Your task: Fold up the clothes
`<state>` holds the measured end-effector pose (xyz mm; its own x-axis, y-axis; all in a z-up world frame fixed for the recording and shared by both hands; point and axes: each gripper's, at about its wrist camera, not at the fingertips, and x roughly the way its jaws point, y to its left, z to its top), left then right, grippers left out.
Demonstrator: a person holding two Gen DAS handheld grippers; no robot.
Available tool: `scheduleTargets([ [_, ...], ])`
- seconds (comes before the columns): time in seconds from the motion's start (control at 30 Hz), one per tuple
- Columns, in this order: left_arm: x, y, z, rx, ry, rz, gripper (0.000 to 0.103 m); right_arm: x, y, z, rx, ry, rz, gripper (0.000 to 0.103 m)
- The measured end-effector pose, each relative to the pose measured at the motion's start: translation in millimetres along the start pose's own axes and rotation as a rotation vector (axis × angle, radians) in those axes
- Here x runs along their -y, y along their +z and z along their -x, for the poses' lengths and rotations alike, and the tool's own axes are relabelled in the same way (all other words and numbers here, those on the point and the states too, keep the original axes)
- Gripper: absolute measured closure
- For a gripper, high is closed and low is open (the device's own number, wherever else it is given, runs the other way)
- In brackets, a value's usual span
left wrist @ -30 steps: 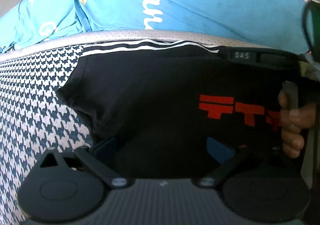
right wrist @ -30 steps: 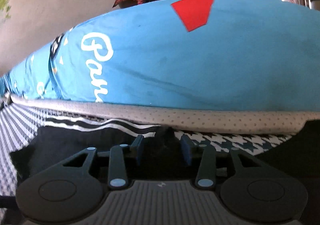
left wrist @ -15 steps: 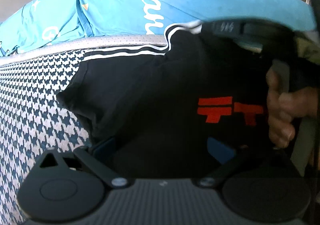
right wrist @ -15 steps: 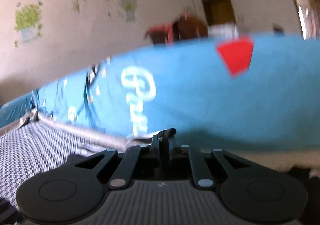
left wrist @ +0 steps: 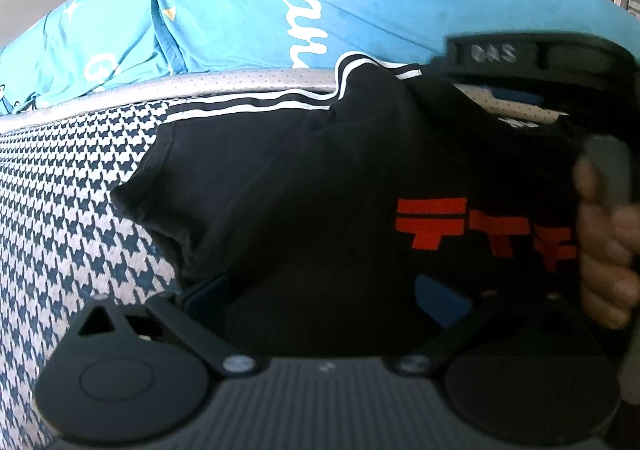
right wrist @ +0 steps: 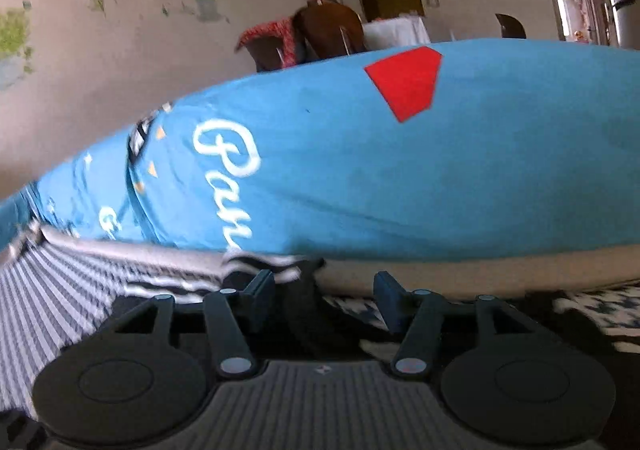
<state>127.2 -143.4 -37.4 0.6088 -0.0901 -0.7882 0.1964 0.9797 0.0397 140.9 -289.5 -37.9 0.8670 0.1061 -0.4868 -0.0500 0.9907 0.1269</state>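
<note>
A houndstooth sheet [left wrist: 60,210] fills the left view's lower left. The black shirt [left wrist: 312,190] lies centre frame, between the wide-open left gripper [left wrist: 320,294]. The right gripper [right wrist: 324,298] is parted, fabric between.

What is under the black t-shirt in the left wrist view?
The black t-shirt lies on a houndstooth-patterned cover, which shows to the shirt's left. Whatever lies beneath the shirt's middle is hidden by the fabric. Behind it runs a grey edge band and a blue printed cushion.
</note>
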Motion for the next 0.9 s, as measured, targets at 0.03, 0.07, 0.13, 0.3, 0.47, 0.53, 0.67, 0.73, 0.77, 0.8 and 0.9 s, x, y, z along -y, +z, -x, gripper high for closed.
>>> scheduleTargets([
  [0.03,0,0,0,0.000,0.000,0.001,0.000,1,1,5,-0.004,-0.031,0.019,0.047],
  [0.07,0,0,0,0.000,0.001,0.002,0.000,2,3,12,-0.005,-0.057,0.024,0.047],
  [0.13,0,0,1,0.000,0.005,0.002,0.000,7,7,23,-0.019,-0.085,0.016,0.047],
  [0.3,-1,0,3,-0.014,0.009,0.014,0.000,22,4,61,-0.036,-0.159,0.043,0.047],
  [0.47,-1,-2,5,-0.024,0.006,0.018,0.000,65,-11,101,-0.077,-0.286,-0.028,0.047],
  [0.53,0,-4,6,-0.020,0.010,0.014,0.000,87,-15,112,-0.078,-0.355,-0.064,0.047],
  [0.67,2,-4,5,-0.019,0.012,0.016,0.000,131,-23,135,-0.080,-0.493,-0.137,0.047],
  [0.73,2,-4,5,-0.018,0.013,0.015,0.000,149,-27,140,-0.084,-0.567,-0.139,0.047],
  [0.77,2,-4,6,-0.017,0.014,0.014,0.000,156,-28,140,-0.087,-0.606,-0.130,0.047],
  [0.8,2,-5,6,-0.016,0.015,0.013,0.000,164,-30,139,-0.093,-0.637,-0.126,0.047],
  [0.9,2,-5,6,-0.014,0.016,0.011,0.000,182,-37,135,-0.127,-0.652,-0.174,0.047],
])
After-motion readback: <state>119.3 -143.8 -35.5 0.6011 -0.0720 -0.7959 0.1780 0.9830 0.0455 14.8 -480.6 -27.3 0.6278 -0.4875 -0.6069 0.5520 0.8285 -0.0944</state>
